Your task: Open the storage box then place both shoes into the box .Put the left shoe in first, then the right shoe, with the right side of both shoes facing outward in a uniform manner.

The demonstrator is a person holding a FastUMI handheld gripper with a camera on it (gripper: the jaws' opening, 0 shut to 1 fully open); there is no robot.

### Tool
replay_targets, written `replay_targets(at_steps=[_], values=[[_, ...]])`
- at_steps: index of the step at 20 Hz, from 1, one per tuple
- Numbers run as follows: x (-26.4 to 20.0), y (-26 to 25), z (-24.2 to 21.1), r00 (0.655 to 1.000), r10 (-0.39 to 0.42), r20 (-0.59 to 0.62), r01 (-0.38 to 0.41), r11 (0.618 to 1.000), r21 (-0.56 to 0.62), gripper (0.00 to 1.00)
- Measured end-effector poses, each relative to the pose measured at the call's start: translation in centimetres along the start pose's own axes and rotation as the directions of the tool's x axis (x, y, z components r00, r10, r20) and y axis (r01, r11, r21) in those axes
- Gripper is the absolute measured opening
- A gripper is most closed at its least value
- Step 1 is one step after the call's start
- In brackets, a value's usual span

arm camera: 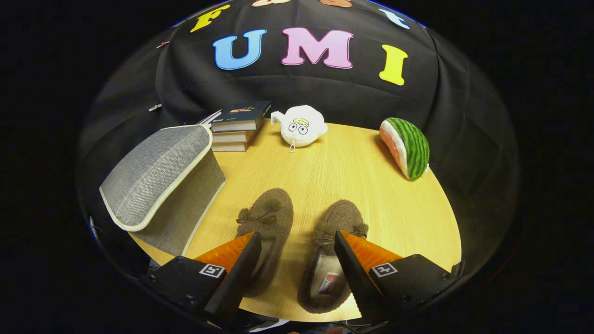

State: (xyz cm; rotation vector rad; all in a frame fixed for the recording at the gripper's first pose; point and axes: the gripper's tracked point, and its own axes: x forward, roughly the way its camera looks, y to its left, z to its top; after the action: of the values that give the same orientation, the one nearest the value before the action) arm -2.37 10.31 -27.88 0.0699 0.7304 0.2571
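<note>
So the grey storage box sits at about 10 o'clock from the gripper, lid tipped up, so it looks opened already. Left shoe and right shoe lie side by side on the table, toes pointing away, handy for grabbing. Fingers are spread wide over both, holding nothing. Books, a plush and a watermelon toy from 11 to 2.

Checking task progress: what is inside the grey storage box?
Nothing can be confirmed: the grey storage box has its lid on top, hiding the interior. Both slippers lie on the table beneath the open claw.
</note>
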Motion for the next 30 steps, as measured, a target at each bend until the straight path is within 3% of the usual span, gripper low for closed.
replay_targets(at_steps=[10,14,15,16,17,19,20,21,22,27,30], values=[[3.1,0.9,-2.6,0.996,0.018,-0.082,-0.019,1.0,-0.004,0.95],[2.1,1.3,-2.3,0.995,0.041,-0.086,-0.04,0.999,0.017,0.93],[1.2,1.9,-1.5,0.994,0.082,-0.074,-0.077,0.995,0.06,0.91],[-0.1,3.9,-0.1,0.983,0.18,-0.039,-0.174,0.976,0.128,0.87],[-1.4,6.9,1.9,0.943,0.331,0.009,-0.326,0.921,0.212,0.88],[-3.7,13.0,4.9,0.79,0.61,0.061,-0.579,0.711,0.398,0.88],[-3.4,14.5,5.8,0.725,0.684,0.082,-0.631,0.612,0.478,0.87],[-2.8,15.4,6.4,0.681,0.727,0.091,-0.645,0.536,0.544,0.88],[-1.4,16.1,6.3,0.648,0.757,0.084,-0.642,0.485,0.594,0.88],[1.3,20.2,6.0,0.531,0.842,0.09,-0.586,0.288,0.757,0.88],[2.1,22.3,4.8,0.507,0.86,0.059,-0.555,0.273,0.786,0.87]])
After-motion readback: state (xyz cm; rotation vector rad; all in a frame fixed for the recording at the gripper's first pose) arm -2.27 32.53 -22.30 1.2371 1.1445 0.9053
